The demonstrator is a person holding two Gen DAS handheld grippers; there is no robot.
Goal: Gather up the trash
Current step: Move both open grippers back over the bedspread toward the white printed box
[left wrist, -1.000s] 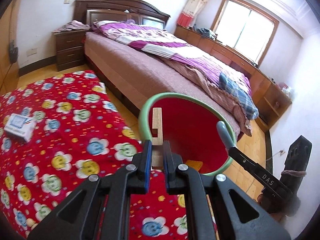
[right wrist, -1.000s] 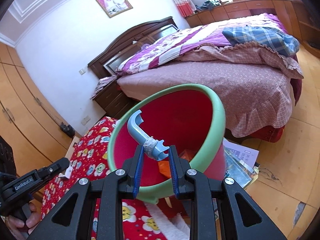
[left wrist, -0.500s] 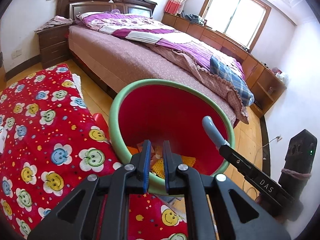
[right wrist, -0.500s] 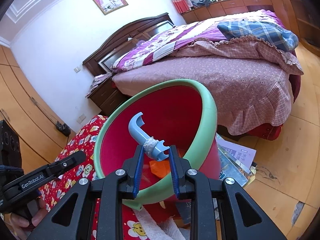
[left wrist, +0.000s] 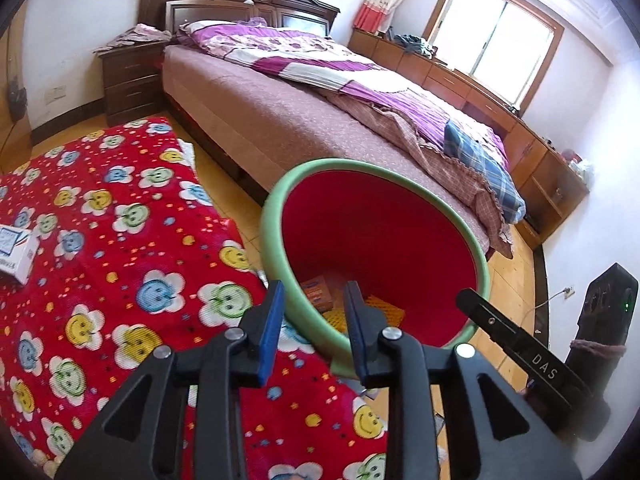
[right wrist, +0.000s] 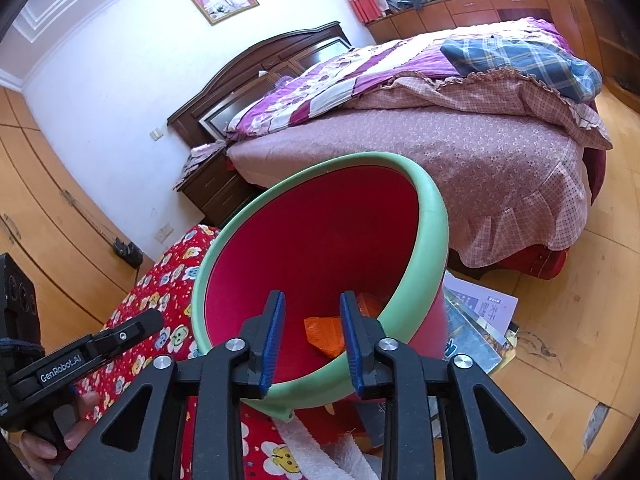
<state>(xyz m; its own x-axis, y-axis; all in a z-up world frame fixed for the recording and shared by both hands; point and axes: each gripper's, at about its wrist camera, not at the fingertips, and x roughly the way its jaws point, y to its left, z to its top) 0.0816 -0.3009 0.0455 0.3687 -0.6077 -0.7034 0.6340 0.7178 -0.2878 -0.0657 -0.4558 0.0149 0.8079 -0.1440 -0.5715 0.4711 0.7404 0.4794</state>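
A red bin with a green rim (left wrist: 276,204) stands at the edge of the flower-print red cloth (left wrist: 120,264); in the right wrist view its rim (right wrist: 434,216) is also close. Orange and printed trash (left wrist: 320,294) lies in its bottom, orange pieces also showing in the right wrist view (right wrist: 324,334). My left gripper (left wrist: 314,332) is open and empty over the bin's near rim. My right gripper (right wrist: 310,334) is open and empty over the bin's mouth. A small white box (left wrist: 16,254) lies on the cloth at far left.
A bed (left wrist: 320,108) with a purple quilt stands behind the bin, a dark nightstand (left wrist: 132,76) to its left. Magazines (right wrist: 476,320) lie on the wood floor beside the bin. Wooden wardrobe doors (right wrist: 36,216) stand at left. The other gripper (left wrist: 516,356) shows at right.
My left gripper dropped the wooden stick and opened. My right gripper let go of the blue plastic piece and opened. Both pieces are out of sight now.
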